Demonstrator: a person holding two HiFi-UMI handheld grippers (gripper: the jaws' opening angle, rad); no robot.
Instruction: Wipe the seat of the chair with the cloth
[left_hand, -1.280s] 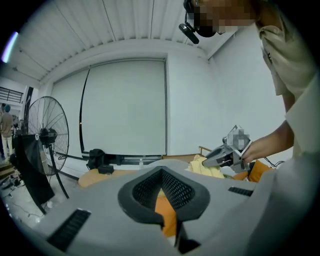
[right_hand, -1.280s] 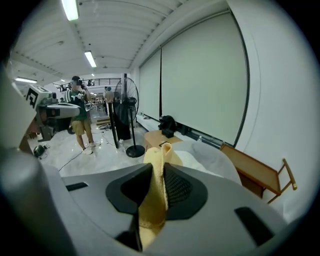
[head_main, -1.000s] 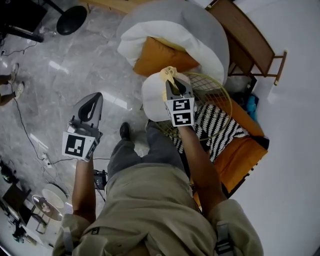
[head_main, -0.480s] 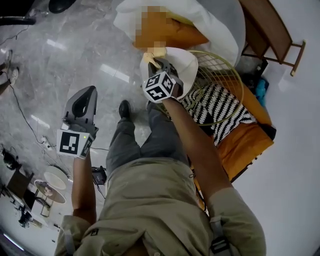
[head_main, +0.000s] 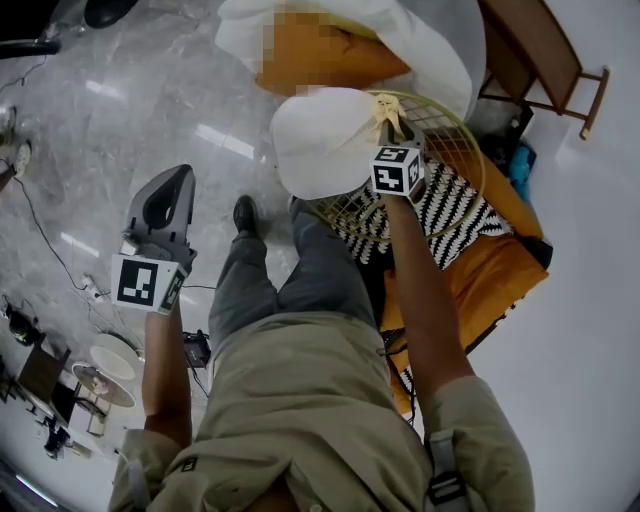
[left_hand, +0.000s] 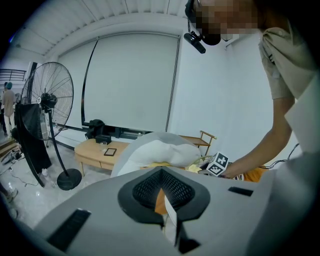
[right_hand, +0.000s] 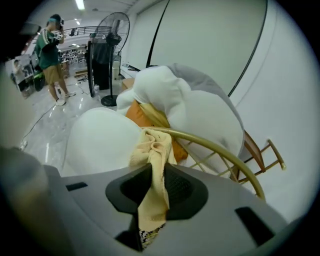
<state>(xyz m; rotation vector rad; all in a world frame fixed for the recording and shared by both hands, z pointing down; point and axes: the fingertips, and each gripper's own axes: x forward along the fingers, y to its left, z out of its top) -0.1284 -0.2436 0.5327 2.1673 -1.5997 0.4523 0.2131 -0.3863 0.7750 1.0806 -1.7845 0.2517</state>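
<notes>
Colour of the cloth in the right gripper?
Pale yellow. The cloth shows best in the right gripper view.

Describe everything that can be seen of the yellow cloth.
The cloth is pale yellow, soft and crumpled. The right gripper is shut on its middle: one bunched end sticks out ahead of the jaws, and the other hangs below them. The bunched end lies at the edge of the white seat, beside the gold wire rim. Whether it touches them is unclear.
</notes>
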